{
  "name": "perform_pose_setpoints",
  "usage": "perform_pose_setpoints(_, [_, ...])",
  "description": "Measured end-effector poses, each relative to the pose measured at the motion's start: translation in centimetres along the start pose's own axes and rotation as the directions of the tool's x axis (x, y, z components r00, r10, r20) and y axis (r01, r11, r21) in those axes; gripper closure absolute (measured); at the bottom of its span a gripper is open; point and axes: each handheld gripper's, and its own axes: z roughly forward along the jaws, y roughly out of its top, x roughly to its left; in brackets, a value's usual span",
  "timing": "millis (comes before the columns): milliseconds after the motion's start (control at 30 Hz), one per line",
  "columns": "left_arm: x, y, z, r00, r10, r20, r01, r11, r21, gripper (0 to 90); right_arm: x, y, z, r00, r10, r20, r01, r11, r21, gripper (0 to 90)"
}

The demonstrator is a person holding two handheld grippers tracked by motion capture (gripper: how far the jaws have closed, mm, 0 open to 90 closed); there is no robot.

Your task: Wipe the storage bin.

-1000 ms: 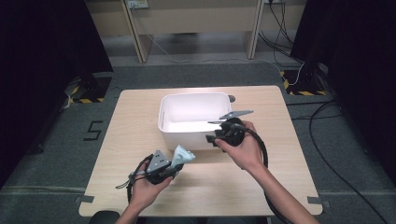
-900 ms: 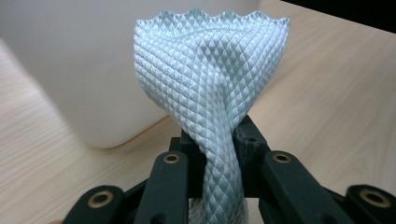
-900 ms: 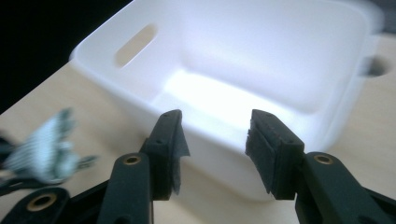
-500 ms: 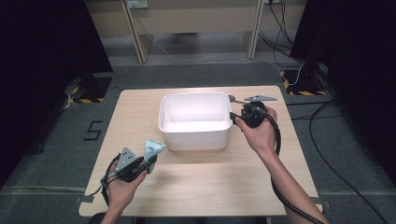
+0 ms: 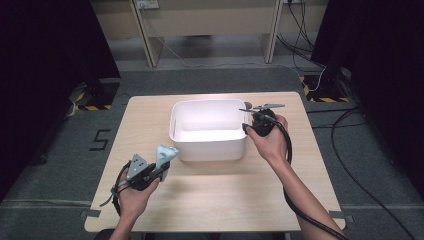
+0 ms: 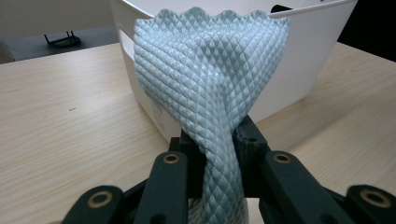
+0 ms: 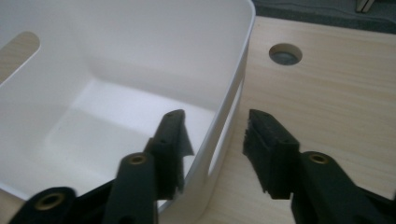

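Since a second ago: left claw (image 5: 164, 159) drawn back from the tub toward the near left of the bench (image 5: 150, 120), cloth carried along; right claw (image 5: 248, 120) shifted from over the tub's middle to its right wall, jaws just closing in from their widest.

Left claw (image 6: 218, 154): pressed together, pinching a pale blue quilted cloth (image 6: 210, 88) that fans out above the jaws, just in front of the white tub (image 6: 308, 56). Right claw (image 7: 214, 140): spread, straddling the tub (image 7: 140, 70) wall by its handle slot, one jaw inside, one outside, pads apparently not yet pressing.

Tub (image 5: 209, 129) at mid-bench, inside bare and white.

Judged progress: cloth lifted and held clear; tub wall about to be gripped, likely to steady it. Left to do: grip the wall, bring the cloth to the tub, probably for wiping.
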Motion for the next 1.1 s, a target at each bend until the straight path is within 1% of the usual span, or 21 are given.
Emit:
perform_pose_setpoints(67, [-0.1, 0.1, 0.3, 1.0000, 0.001, 0.003, -0.001, 1.0000, -0.003, 76.8, 0.1, -0.2, 0.1, 0.9997, -0.008, -0.022, 0.008, 1.000, 0.008, 68.2])
perform_pose_setpoints(100, [-0.2, 0.2, 0.3, 1.0000, 0.004, 0.003, -0.004, 1.0000, -0.002, 76.8, 0.3, -0.1, 0.1, 0.9996, -0.011, -0.024, 0.011, 1.000, 0.012, 71.2])
perform_pose_setpoints(133, [-0.2, 0.2, 0.4, 1.0000, 0.006, 0.005, -0.006, 1.0000, -0.003, 76.8, 0.4, -0.1, 0.0, 0.9996, -0.013, -0.026, 0.014, 1.000, 0.015, 71.6])
perform_pose_setpoints(200, [-0.4, 0.4, 0.6, 0.9999, 0.011, 0.010, -0.012, 0.9999, 0.002, 76.8, 0.6, -0.1, -0.1, 0.9994, -0.032, -0.012, 0.032, 0.999, 0.022, 72.6])
perform_pose_setpoints(267, [-0.4, 0.4, 0.8, 0.9999, 0.011, 0.013, -0.011, 0.9999, 0.001, 76.8, 0.7, -0.1, -0.2, 0.9997, -0.019, -0.014, 0.020, 0.999, 0.028, 73.3])
perform_pose_setpoints(300, [-0.4, 0.4, 0.9, 0.9998, 0.013, 0.014, -0.013, 0.9999, 0.004, 76.8, 0.6, -0.1, -0.2, 0.9998, -0.001, -0.021, 0.002, 1.000, 0.031, 73.4])
perform_pose_setpoints(367, [-0.4, 0.5, 1.0, 0.9998, 0.015, 0.015, -0.015, 0.9999, 0.008, 76.7, 0.6, 0.0, -0.2, 0.9998, 0.004, -0.018, -0.004, 0.999, 0.033, 73.5])
perform_pose_setpoints(533, [-0.4, 0.6, 1.5, 0.9997, 0.018, 0.013, -0.018, 0.9997, 0.017, 76.7, 0.8, 0.0, -0.1, 1.0000, -0.006, 0.000, 0.006, 0.999, 0.033, 73.7])
perform_pose_setpoints(633, [-0.5, 0.7, 1.8, 0.9997, 0.022, 0.014, -0.022, 0.9995, 0.022, 76.6, 1.0, 0.0, -0.3, 1.0000, -0.005, 0.005, 0.005, 0.999, 0.046, 75.0])
perform_pose_setpoints(700, [-0.5, 0.7, 2.0, 0.9996, 0.025, 0.015, -0.026, 0.9994, 0.024, 76.6, 1.0, 0.0, -0.3, 1.0000, -0.004, 0.003, 0.004, 0.999, 0.049, 76.6])
perform_pose_setpoints(833, [-0.6, 0.8, 2.1, 0.9992, 0.038, 0.014, -0.039, 0.9987, 0.034, 76.6, 1.3, 0.2, -0.6, 1.0000, -0.003, 0.006, 0.003, 0.997, 0.077, 80.9])
perform_pose_setpoints(867, [-0.7, 0.7, 2.1, 0.9992, 0.038, 0.013, -0.039, 0.9987, 0.034, 76.6, 1.4, 0.2, -0.6, 1.0000, 0.004, 0.007, -0.005, 0.997, 0.081, 80.9])
perform_pose_setpoints(1000, [-0.7, 0.5, 2.0, 0.9993, 0.033, 0.015, -0.034, 0.9988, 0.036, 76.5, 1.8, -0.3, -1.2, 0.9998, 0.001, 0.021, -0.003, 0.996, 0.085, 80.3])
perform_pose_setpoints(1100, [-1.0, 0.5, 1.9, 0.9991, 0.038, 0.019, -0.039, 0.9985, 0.038, 76.5, 2.2, -1.1, -1.9, 0.9994, -0.015, 0.030, 0.012, 0.997, 0.080, 79.2])
